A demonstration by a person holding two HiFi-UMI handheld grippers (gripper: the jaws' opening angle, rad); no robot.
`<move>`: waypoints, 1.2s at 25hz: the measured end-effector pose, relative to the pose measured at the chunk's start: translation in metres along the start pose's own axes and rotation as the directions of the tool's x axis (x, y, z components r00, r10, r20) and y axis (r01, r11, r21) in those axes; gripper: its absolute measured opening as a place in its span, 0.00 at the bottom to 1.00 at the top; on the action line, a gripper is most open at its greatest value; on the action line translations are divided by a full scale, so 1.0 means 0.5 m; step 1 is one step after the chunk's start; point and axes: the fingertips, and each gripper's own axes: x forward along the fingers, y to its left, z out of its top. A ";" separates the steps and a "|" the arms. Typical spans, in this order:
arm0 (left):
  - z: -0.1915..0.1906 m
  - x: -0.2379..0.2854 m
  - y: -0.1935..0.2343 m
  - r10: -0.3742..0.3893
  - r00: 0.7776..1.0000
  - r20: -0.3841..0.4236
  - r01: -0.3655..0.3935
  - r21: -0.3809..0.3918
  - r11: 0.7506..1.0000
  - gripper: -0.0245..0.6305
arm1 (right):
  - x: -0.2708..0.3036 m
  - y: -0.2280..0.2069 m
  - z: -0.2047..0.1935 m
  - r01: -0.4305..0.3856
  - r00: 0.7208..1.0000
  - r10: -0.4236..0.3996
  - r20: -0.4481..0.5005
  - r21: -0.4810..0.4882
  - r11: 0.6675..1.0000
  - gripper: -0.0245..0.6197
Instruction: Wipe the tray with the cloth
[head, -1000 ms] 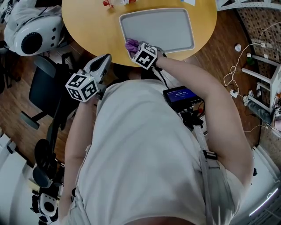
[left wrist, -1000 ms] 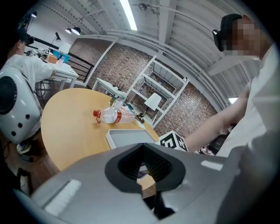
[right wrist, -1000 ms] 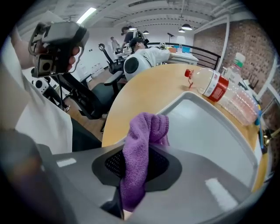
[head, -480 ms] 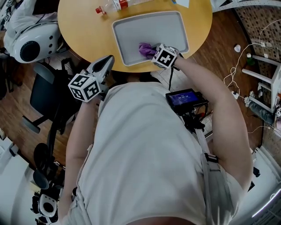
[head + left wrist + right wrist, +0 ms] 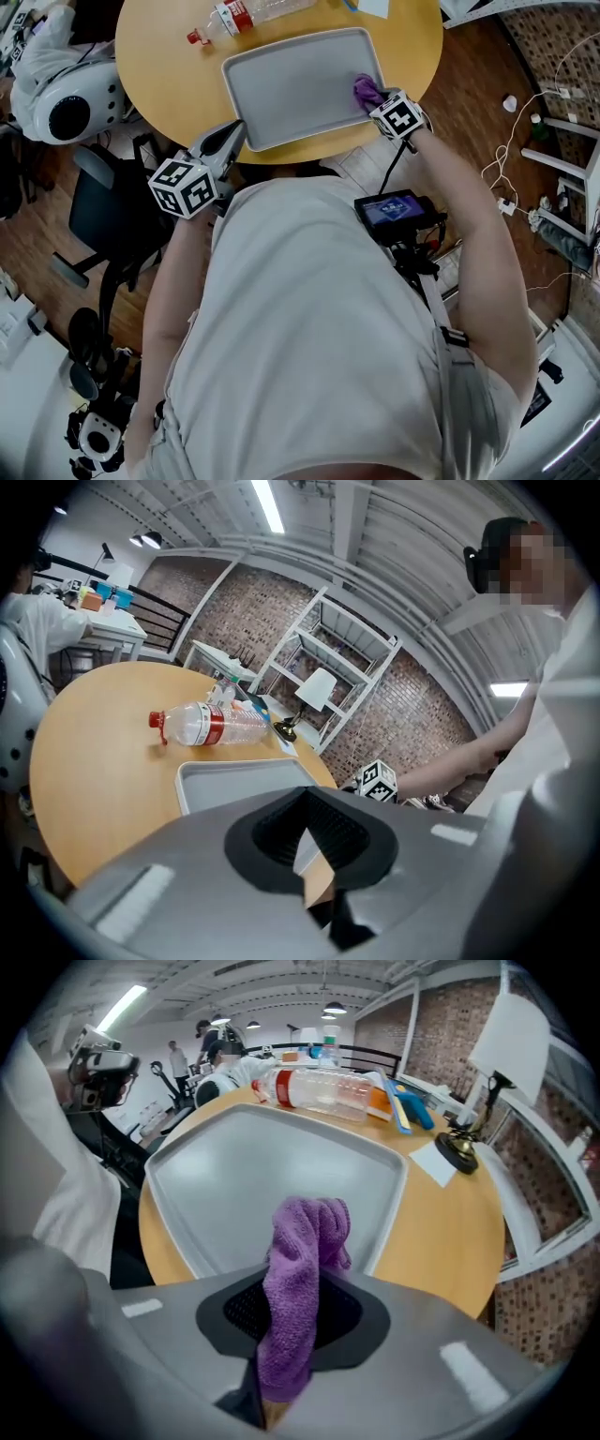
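A grey tray [image 5: 291, 84] lies on the round wooden table [image 5: 159, 56]. My right gripper [image 5: 382, 103] is shut on a purple cloth [image 5: 366, 90], which rests at the tray's right edge. In the right gripper view the cloth [image 5: 305, 1241] hangs bunched between the jaws, over the tray's [image 5: 244, 1162] near rim. My left gripper [image 5: 223, 142] hovers by the table's near edge, short of the tray's near left corner. It is shut and holds nothing. From the left gripper view [image 5: 309, 832] the tray [image 5: 230, 782] lies just ahead.
A plastic bottle [image 5: 246, 13] with a red label lies beyond the tray. A lamp base [image 5: 459, 1152], a paper sheet [image 5: 433, 1162] and blue and orange items [image 5: 401, 1102] sit at the table's right. A black chair [image 5: 94, 206] stands left of me.
My right gripper has swept the cloth from the tray's near left corner along the tray to its right edge. The left gripper has stayed about where it was.
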 end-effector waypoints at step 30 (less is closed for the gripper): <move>-0.026 0.028 -0.041 0.221 0.973 0.060 -0.217 -0.066 0.974 0.04 | 0.049 -0.297 0.084 0.096 0.991 -0.104 0.079 0.103 0.990 0.16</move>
